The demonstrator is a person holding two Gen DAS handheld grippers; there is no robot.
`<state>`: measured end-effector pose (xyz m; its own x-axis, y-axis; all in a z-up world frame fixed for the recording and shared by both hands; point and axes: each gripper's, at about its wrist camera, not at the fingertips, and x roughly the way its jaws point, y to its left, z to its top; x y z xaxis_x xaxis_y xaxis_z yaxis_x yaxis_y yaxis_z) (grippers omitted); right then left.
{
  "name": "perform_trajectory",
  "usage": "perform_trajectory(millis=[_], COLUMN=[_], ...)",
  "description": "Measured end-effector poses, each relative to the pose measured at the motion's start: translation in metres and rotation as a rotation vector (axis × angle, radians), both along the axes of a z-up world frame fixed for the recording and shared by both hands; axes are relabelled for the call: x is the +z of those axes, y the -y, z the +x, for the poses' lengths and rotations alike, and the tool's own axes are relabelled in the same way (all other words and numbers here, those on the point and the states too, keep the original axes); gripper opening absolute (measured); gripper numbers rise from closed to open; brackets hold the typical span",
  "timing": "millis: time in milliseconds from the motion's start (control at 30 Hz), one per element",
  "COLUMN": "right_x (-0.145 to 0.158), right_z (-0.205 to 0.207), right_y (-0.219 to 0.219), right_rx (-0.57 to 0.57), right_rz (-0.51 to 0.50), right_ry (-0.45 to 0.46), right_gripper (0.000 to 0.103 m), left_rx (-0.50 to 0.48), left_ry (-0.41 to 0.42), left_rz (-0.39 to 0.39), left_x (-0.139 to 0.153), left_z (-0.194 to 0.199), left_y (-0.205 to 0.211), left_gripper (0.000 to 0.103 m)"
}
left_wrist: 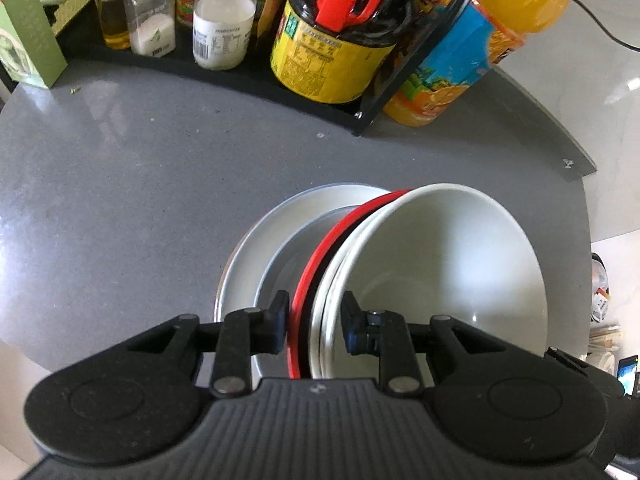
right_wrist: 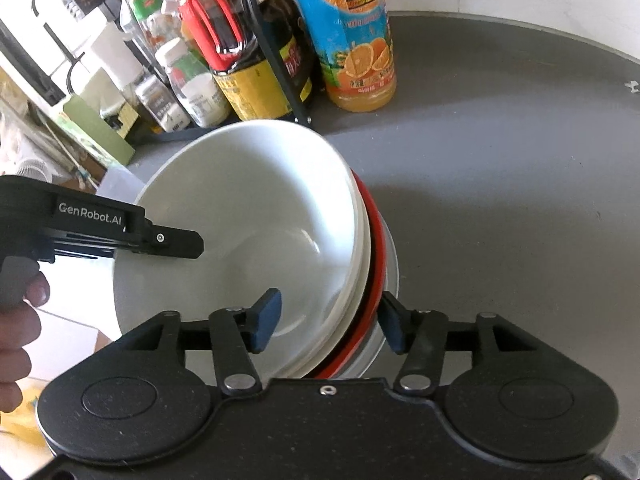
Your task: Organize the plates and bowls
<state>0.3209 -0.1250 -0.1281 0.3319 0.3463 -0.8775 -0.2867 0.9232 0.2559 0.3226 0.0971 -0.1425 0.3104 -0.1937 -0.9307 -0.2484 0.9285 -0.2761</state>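
The left gripper (left_wrist: pixel 314 322) has its jaws set narrowly over the near rims of a nested stack of bowls, its left pad outside the red-rimmed bowl (left_wrist: pixel 308 276) and its right pad inside the top white bowl (left_wrist: pixel 436 264); a thin gap shows on the left side, so whether the pads actually press on the rims cannot be told; the right gripper (right_wrist: pixel 330 316) stands wider, its left pad inside the same white bowl (right_wrist: pixel 248 216) and its right pad beyond the red-rimmed bowl (right_wrist: pixel 374 240), neither pad touching the rims; the stack is tilted, leaning against a white plate (left_wrist: pixel 256 248) that lies on the grey countertop (left_wrist: pixel 120 168); in the right wrist view the body of the left gripper (right_wrist: pixel 168 240) reaches in from the left over the bowl's far side, with a person's hand (right_wrist: pixel 16 312) on its handle; behind the dishes, along the back of the counter, a black rack (left_wrist: pixel 224 68) holds jars and a dark sauce bottle (left_wrist: pixel 328 52) with a yellow label and a red handle; just beside the rack stands an orange juice bottle (right_wrist: pixel 352 40).
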Motion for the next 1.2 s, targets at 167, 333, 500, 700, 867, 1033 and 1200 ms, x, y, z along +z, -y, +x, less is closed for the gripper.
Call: perform_trajectory(millis=[167,333,500,700,867,1033,1200], right_x=[0.012,0.023,0.031,0.044,0.054,0.066,0.081], right_z=[-0.009,-0.019,-0.026,-0.031,-0.036,-0.044,-0.058], right_y=[0.0,0.003,0.006,0.011,0.022,0.037,0.059], right_rx=[-0.05,-0.133,-0.219,-0.249,-0.259,-0.226,-0.198], right_rz=[-0.006,0.021,0.043,0.024,0.054,0.064,0.07], right_ry=[0.039,0.068,0.094,0.14,0.175,0.206,0.235], right_gripper=[0.078,0.084,0.092,0.101,0.103,0.103,0.103], left_rx=[-0.047,-0.069,-0.099,-0.119,-0.103,-0.064,-0.058], left_ry=[0.044,0.105,0.152,0.189,0.217,0.226,0.25], left_rz=[0.01,0.052,0.083,0.082,0.097,0.13,0.148], left_x=[0.015,0.033,0.046,0.051,0.06,0.068,0.077], left_z=[-0.005,-0.014,-0.023,-0.027,-0.032,-0.04,-0.054], left_y=[0.002,0.004,0.001,-0.012,-0.017,-0.012,0.007], left_gripper=[0.042,0.069,0.08,0.082,0.089,0.093,0.1])
